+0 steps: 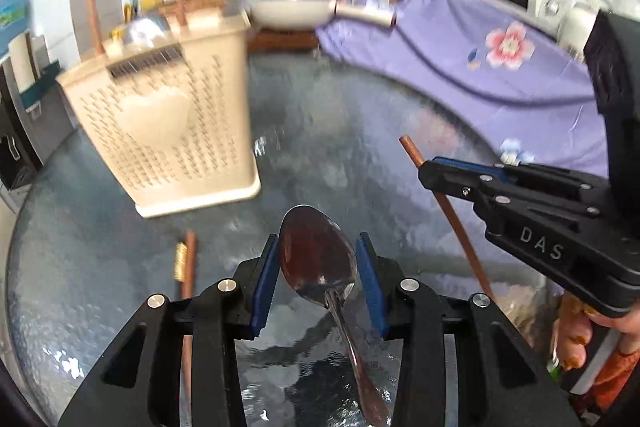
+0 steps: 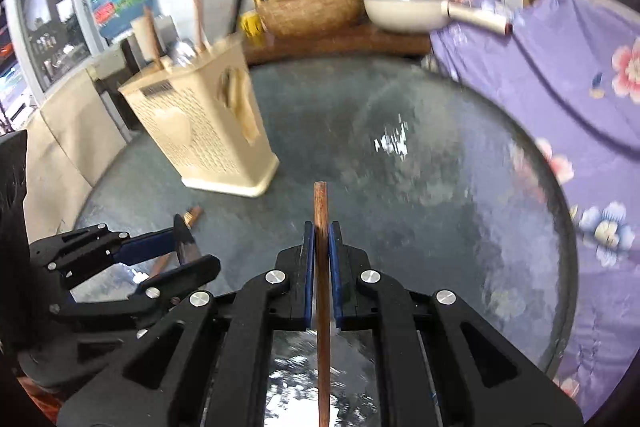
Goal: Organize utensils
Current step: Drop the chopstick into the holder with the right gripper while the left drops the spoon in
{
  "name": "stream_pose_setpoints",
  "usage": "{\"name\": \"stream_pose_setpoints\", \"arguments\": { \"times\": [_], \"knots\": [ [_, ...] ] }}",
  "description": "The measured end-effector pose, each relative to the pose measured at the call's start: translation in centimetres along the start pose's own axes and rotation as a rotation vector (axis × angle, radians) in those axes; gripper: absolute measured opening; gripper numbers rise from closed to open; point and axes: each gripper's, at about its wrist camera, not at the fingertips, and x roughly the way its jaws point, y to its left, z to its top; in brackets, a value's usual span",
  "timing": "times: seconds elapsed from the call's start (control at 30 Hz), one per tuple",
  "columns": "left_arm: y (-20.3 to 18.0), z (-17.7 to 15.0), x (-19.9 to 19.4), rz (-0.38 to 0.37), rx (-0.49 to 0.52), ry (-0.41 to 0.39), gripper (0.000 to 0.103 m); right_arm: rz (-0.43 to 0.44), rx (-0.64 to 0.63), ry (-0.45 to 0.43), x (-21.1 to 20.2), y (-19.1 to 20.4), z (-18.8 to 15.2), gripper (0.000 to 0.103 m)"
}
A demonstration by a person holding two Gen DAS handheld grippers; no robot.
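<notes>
While both loads hang above the glass worktop (image 2: 420, 155), mid-task by the look of it. Left gripper (image 1: 318, 267) pinching a metal spoon (image 1: 318, 259) across the bowl, blue pads against its edges, handle trailing back under the camera. Right gripper (image 2: 321, 267) pressed together on a wooden chopstick (image 2: 321, 211), tip poking forward past the pads, rest running down out of frame. Cream perforated utensil holder (image 1: 180, 123) standing upright on the worktop, well apart from both grippers, already carrying at least three wooden sticks (image 1: 94, 15) and something pale and shiny behind the rim. Judged done: those pieces in the holder. Judged left: spoon and chopstick to go in, plus one more wooden chopstick (image 1: 188, 263) with a gold-patterned end lying flat on the worktop, just left of the left gripper.

Hard to make out: holder compartments, blurred by motion, no telling how many or which is free. Shiny item in the holder unreadable, maybe another spoon. Spoon handle end and chopstick lower end cut off at the frame bottom. Whether the lying chopstick is single or a pair unclear; lower part hidden behind the left gripper body. Part of a hand (image 1: 576, 327) visible at the right gripper's grip, rest hidden.
</notes>
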Motion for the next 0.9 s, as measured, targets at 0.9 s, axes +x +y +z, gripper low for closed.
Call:
{"name": "stream_pose_setpoints", "arguments": {
  "times": [0.9],
  "knots": [
    [6.1,5.2,-11.4,0.017,0.001,-0.281,0.037,0.092,-0.135,-0.302,-9.7,9.3,8.9,0.008]
  ]
}}
